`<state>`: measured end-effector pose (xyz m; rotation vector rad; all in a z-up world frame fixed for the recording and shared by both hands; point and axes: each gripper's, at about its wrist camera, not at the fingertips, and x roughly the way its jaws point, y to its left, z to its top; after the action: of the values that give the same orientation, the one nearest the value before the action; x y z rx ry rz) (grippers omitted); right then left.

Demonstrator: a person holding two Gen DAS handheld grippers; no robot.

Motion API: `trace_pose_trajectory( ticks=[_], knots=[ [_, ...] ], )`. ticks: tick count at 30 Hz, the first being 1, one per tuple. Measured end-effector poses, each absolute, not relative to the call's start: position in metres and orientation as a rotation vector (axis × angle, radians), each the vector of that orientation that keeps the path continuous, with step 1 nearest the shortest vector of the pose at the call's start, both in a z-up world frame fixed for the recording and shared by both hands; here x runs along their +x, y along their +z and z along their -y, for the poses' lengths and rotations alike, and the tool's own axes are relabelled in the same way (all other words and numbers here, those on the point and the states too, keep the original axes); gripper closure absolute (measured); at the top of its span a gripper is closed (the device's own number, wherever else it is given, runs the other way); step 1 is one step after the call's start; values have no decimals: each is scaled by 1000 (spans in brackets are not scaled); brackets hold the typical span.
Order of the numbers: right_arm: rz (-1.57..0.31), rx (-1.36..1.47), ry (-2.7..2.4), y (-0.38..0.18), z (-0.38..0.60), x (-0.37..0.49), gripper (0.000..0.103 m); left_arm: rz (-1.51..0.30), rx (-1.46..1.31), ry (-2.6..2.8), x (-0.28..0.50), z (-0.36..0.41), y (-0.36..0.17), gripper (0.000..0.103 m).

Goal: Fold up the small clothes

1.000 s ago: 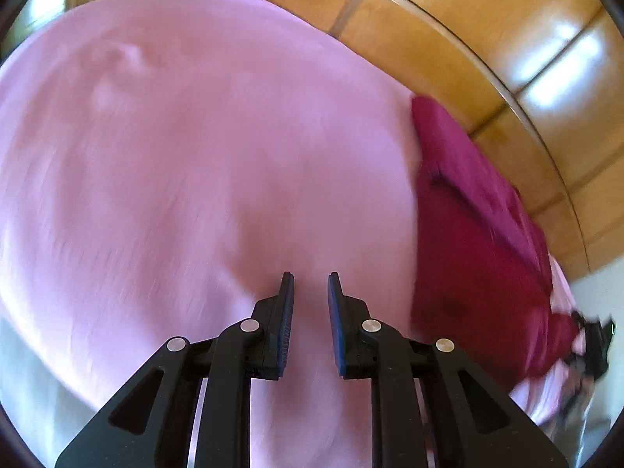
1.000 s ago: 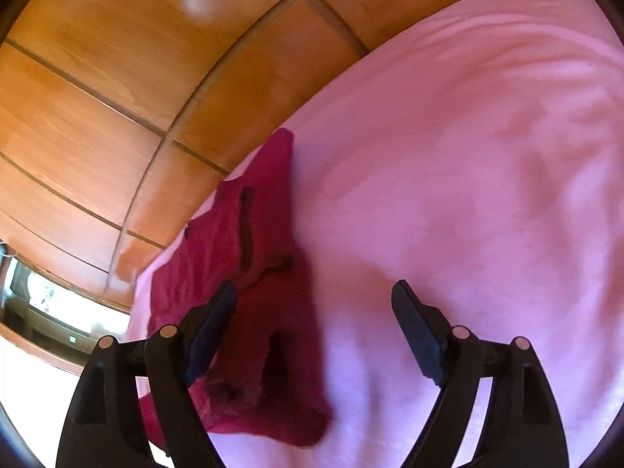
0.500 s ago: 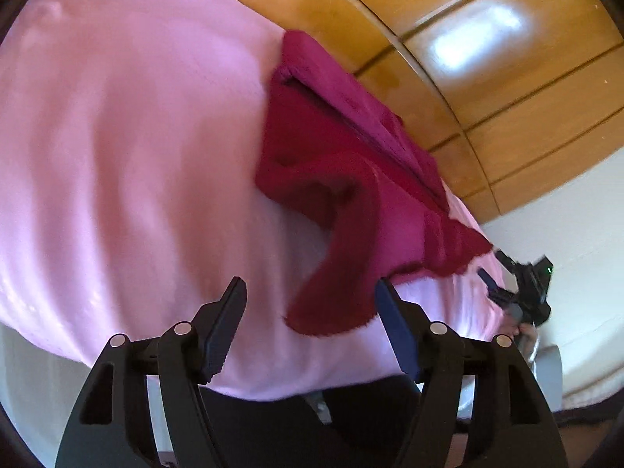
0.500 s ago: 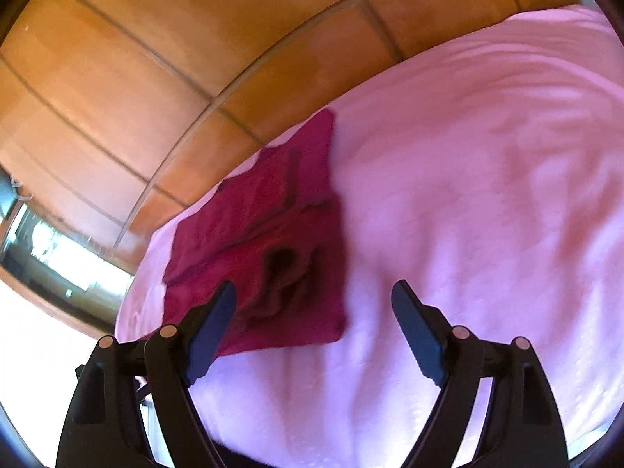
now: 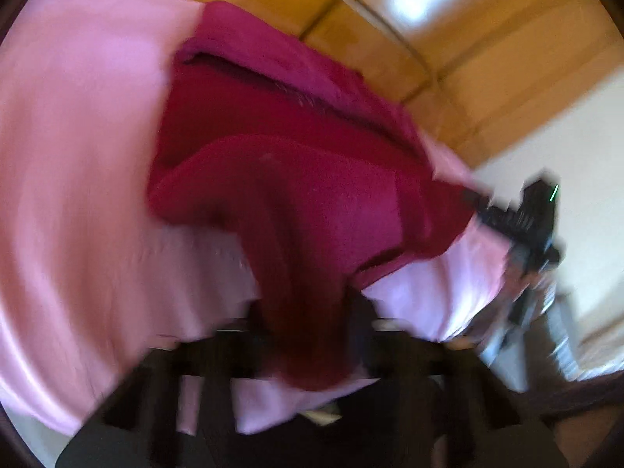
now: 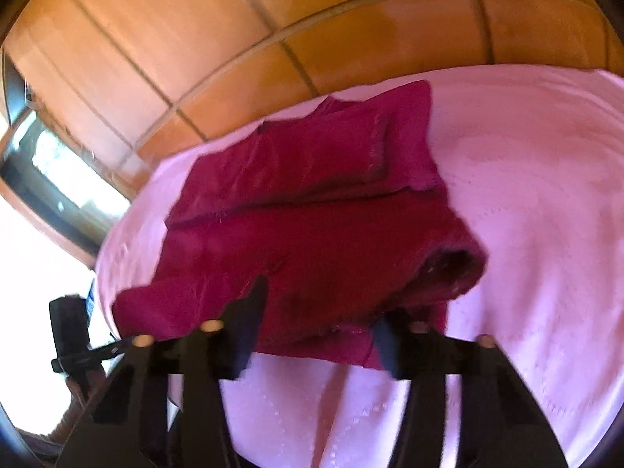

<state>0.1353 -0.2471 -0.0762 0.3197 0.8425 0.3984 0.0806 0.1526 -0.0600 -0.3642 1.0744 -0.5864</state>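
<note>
A dark red garment [image 5: 296,179] lies crumpled on a pink sheet [image 5: 78,156], near its edge. In the blurred left wrist view, a flap of it hangs down between the fingers of my left gripper [image 5: 308,323], which stand apart on either side of it. In the right wrist view the garment [image 6: 312,234] lies partly folded, with a rolled hem at its right. My right gripper [image 6: 318,319] is open, its tips at the garment's near edge, one finger over the cloth. The right gripper also shows in the left wrist view [image 5: 522,214], at the garment's far corner.
The pink sheet [image 6: 526,195] covers a bed-like surface. Wooden panelling [image 6: 195,39] rises behind it. A window [image 6: 58,179] is at the left of the right wrist view. The left gripper [image 6: 70,335] shows there at the sheet's left edge.
Both grippers have moved in close to the red garment. The left gripper opened from nearly shut and now straddles a hanging flap. The right gripper's tips have reached the garment's near edge.
</note>
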Motion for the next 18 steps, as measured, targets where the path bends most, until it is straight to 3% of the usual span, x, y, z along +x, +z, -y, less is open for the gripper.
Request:
trace_pose_trajectory(
  ticks=[1,3,9,10,11,12,13,14,18],
  knots=[
    [-842,311,405,-75,244,138,82,-1058,-321,-594,83,-147,-55,93],
    [-818,316,403,-71,243,144,90,-1017,-329,-628,87,-148,-43,95],
    [-765,422,385,-60,249,183,94,-886,-541,-667,139,-174,-3,95],
    [-763,443,381,-61,250,190,90,-882,-586,-632,157,-180,-1,94],
    [-762,469,374,-62,252,199,86,-887,-622,-607,167,-185,-1,85],
    [-754,486,368,-63,254,203,62,-901,-670,-592,179,-188,-3,77],
    [-742,497,357,-63,254,204,45,-904,-722,-574,188,-194,-4,51],
    [-735,500,357,-62,255,204,44,-873,-738,-522,189,-200,-2,33],
    [-723,470,361,-63,265,183,34,-809,-686,-410,178,-217,4,30]
  ],
)
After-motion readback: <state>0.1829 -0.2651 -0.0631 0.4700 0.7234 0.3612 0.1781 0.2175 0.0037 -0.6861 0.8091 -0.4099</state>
